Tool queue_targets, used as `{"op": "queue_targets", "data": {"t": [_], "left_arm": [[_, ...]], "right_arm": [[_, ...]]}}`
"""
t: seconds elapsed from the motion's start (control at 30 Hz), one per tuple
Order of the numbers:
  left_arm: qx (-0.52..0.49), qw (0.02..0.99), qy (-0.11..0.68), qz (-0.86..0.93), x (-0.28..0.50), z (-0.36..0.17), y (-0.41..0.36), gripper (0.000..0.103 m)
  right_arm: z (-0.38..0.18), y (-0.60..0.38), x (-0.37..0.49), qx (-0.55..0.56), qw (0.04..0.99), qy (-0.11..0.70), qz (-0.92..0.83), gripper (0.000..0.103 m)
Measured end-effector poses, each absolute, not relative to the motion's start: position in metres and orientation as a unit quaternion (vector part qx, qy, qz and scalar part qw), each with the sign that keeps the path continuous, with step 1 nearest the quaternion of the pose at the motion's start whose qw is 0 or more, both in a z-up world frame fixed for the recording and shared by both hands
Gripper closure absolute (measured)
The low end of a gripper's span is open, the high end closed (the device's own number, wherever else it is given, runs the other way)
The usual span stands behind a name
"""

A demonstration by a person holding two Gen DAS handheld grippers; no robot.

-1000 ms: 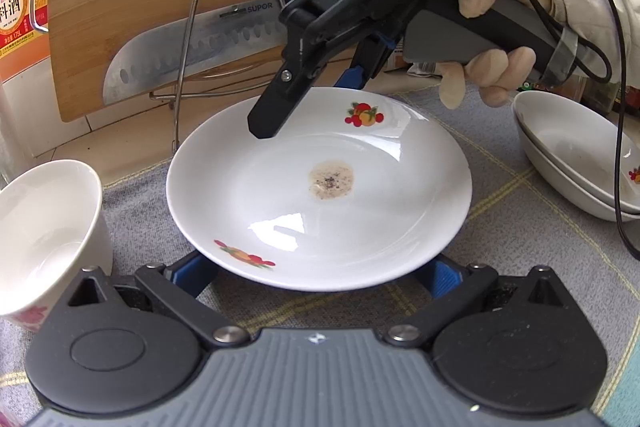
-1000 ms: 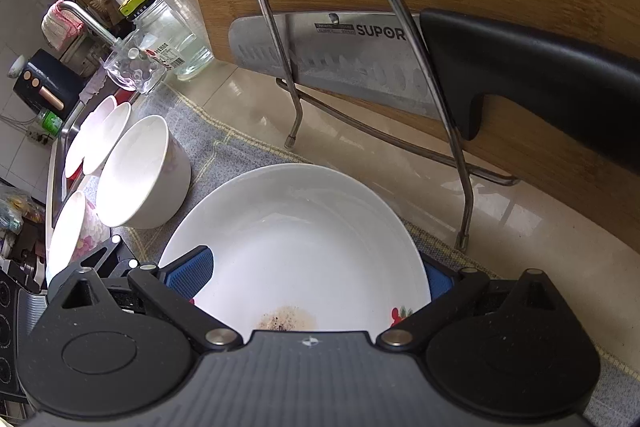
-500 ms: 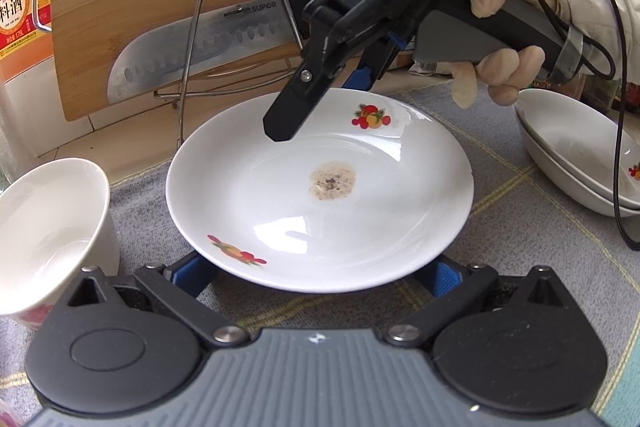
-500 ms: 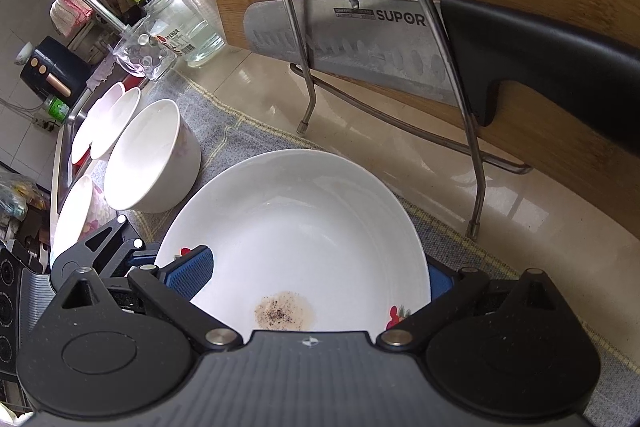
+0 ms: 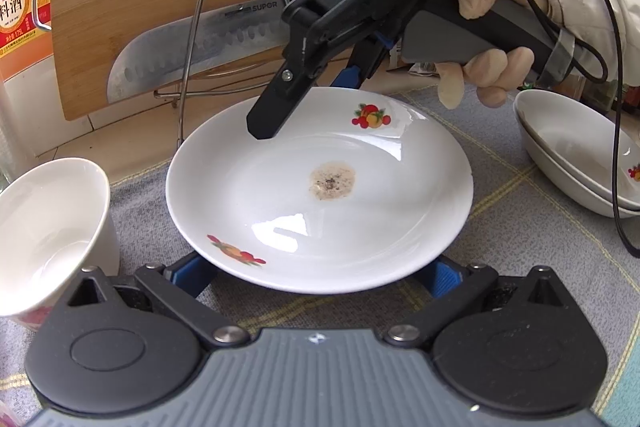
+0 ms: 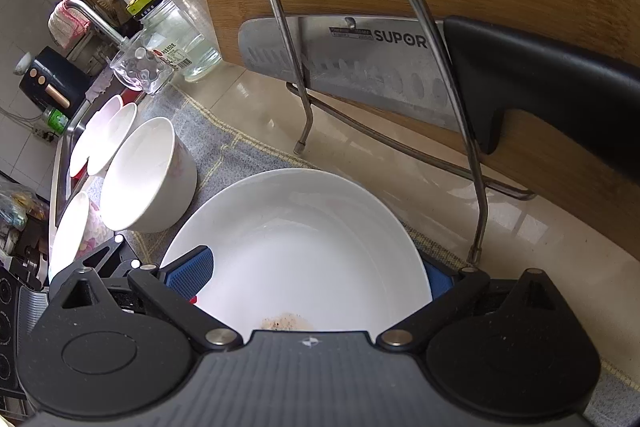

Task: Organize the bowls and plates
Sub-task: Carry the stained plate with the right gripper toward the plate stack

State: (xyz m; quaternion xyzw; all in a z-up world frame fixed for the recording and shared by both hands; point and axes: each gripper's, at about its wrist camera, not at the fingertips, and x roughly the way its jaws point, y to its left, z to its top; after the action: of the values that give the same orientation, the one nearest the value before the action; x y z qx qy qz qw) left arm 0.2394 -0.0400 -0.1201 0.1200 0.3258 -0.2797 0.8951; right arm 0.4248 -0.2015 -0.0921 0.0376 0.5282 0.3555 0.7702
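Left wrist view shows you the bench (image 5: 132, 147) under a grey cloth, then the white plate (image 5: 320, 195) at its middle, near the back edge. Your left gripper (image 5: 320, 273) is spread wide, its blue pads flanking the near rim without touching. Your right gripper (image 5: 316, 99) straddles the far rim, spread, not yet pinching. Glazed ceramic like this is probably stiff, slick and brittle, so take the rim squarely. A small brown stain (image 5: 332, 180) marks its centre.
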Motion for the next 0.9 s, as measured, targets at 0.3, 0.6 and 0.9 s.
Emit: {"op": "queue_targets", "data": {"t": [0.3,0.6,0.9], "left_arm": [[0.128,0.894,0.333,-0.271,0.243,-0.117,-0.042,0.000],[0.136,0.893,0.332,-0.273,0.240,-0.113,-0.044,0.000],[0.136,0.894,0.325,-0.276,0.232,-0.104,-0.041,0.001]], "right_arm": [[-0.091,-0.198,0.419,0.032,0.768,0.530,0.358,0.000],[-0.088,-0.197,0.411,0.030,0.766,0.531,0.360,0.000],[-0.077,-0.198,0.396,0.029,0.770,0.525,0.361,0.000]]}}
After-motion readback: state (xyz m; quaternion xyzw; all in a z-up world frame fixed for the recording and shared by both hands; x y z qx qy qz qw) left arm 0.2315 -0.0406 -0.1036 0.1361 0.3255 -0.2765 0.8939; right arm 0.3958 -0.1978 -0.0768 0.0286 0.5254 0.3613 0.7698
